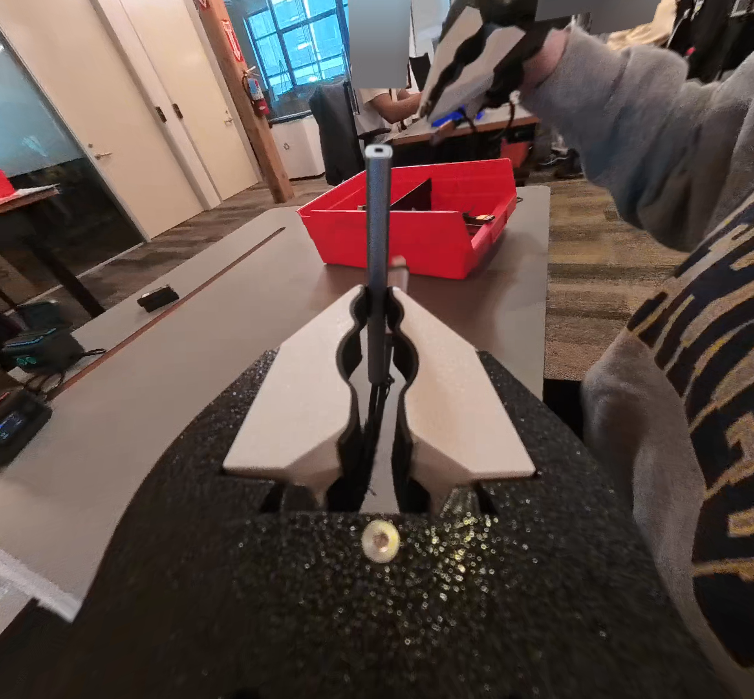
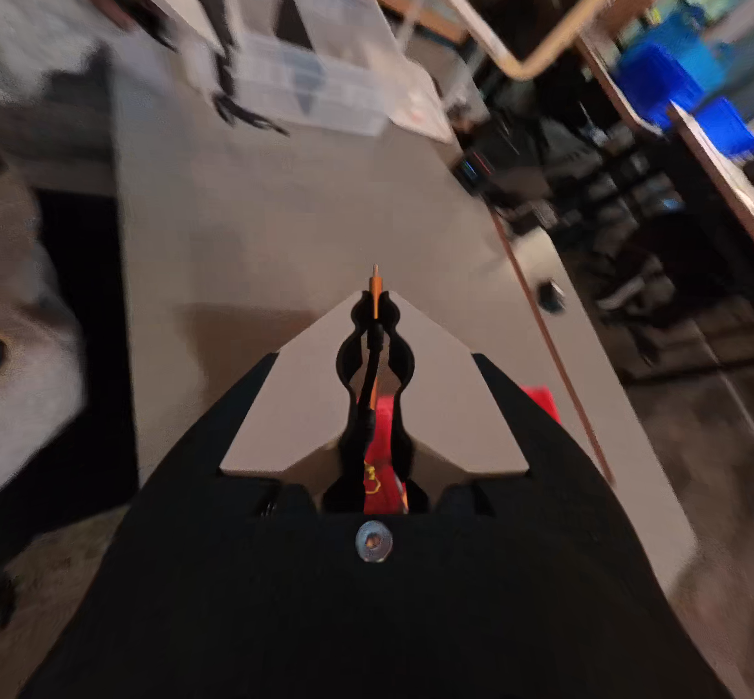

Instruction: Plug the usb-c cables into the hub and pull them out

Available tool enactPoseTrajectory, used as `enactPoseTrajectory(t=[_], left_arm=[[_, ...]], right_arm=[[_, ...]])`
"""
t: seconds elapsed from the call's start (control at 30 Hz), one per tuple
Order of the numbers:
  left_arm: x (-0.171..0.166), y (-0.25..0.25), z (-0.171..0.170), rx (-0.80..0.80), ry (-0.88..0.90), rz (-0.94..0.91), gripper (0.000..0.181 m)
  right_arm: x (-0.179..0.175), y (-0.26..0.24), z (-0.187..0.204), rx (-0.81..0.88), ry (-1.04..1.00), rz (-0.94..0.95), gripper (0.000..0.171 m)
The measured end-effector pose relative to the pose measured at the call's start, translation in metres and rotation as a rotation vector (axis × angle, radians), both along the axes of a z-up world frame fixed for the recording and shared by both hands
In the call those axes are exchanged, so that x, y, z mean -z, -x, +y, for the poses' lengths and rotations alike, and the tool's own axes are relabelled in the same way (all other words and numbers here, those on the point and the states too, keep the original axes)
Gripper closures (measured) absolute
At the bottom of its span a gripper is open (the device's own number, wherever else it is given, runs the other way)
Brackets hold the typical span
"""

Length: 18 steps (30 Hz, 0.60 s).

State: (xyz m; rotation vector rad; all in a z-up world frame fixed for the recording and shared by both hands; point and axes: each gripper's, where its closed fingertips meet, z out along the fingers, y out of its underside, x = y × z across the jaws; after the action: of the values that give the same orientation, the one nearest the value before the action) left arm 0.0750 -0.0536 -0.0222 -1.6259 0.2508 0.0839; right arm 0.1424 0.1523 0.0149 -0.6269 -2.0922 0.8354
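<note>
Left wrist view: hub (image 1: 378, 255), grey, slim, clamped upright in our left gripper (image 1: 378, 291). Red bin (image 1: 391, 242) on the table (image 1: 171, 353) at 12 o'clock; our right gripper (image 1: 428, 108) raised at 1 o'clock. Right wrist view: orange usb-c cable (image 2: 375, 291) pinched in our right gripper (image 2: 375, 292).

Orange plug (image 2: 375, 299) between right gripper (image 2: 376, 292) fingertips

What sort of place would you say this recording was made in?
Most likely an open office or lab workspace: a person working at a desk, a wall-mounted fire extinguisher, and large windows behind.
</note>
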Motion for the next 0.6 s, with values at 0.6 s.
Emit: enactPoseTrajectory(t=[0.6], left_arm=[[0.019,-0.032,0.07,0.053,0.114,0.016,0.175]], right_arm=[[-0.007,0.002,-0.063,-0.155,0.262,-0.014,0.128]])
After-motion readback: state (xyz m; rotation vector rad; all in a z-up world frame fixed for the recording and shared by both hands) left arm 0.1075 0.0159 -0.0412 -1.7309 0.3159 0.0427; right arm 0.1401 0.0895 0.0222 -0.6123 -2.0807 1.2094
